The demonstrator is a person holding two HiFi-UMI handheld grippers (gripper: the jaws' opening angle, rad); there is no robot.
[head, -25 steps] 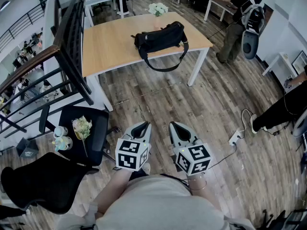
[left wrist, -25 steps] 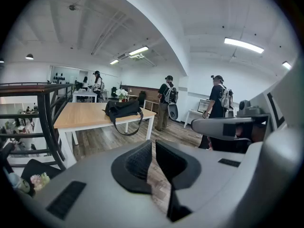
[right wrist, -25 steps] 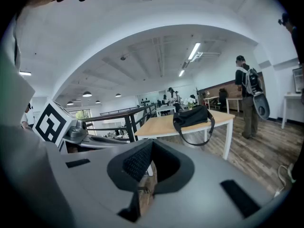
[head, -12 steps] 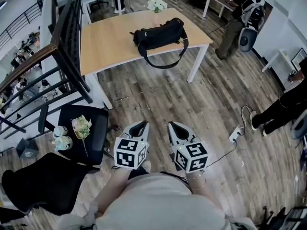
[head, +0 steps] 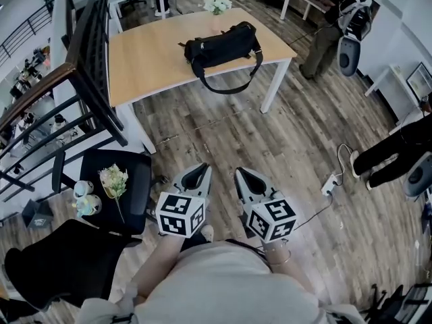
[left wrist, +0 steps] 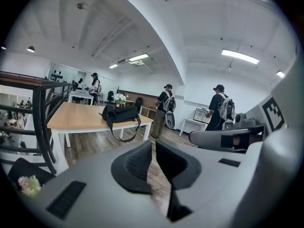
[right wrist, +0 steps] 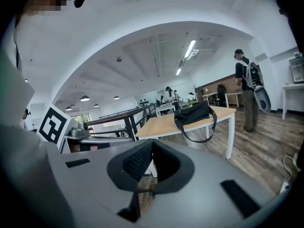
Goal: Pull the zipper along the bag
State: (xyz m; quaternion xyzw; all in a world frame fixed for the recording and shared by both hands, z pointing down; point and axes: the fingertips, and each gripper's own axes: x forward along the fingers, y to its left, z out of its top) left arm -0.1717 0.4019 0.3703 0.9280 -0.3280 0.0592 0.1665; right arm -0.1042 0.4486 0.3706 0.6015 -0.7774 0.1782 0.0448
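Observation:
A black bag (head: 219, 47) lies on the wooden table (head: 148, 59) far ahead, its strap hanging over the table's near edge. The same bag (left wrist: 119, 114) shows small in the left gripper view, and the bag (right wrist: 192, 114) also appears in the right gripper view. My left gripper (head: 196, 175) and right gripper (head: 246, 179) are held close to my body over the wood floor, well short of the table. Both are shut with nothing between their jaws. I cannot make out the zipper from here.
A black metal railing (head: 81, 66) runs along the left. Two black chairs (head: 125, 187) stand at the lower left, one with flowers (head: 113, 179) on it. People (head: 334, 25) stand at the right, beyond the table. A white power strip (head: 329, 187) and cable lie on the floor.
The table and bag have shifted slightly nearer and upward in the head view as I move forward. Both grippers stay shut and in the same place before me.

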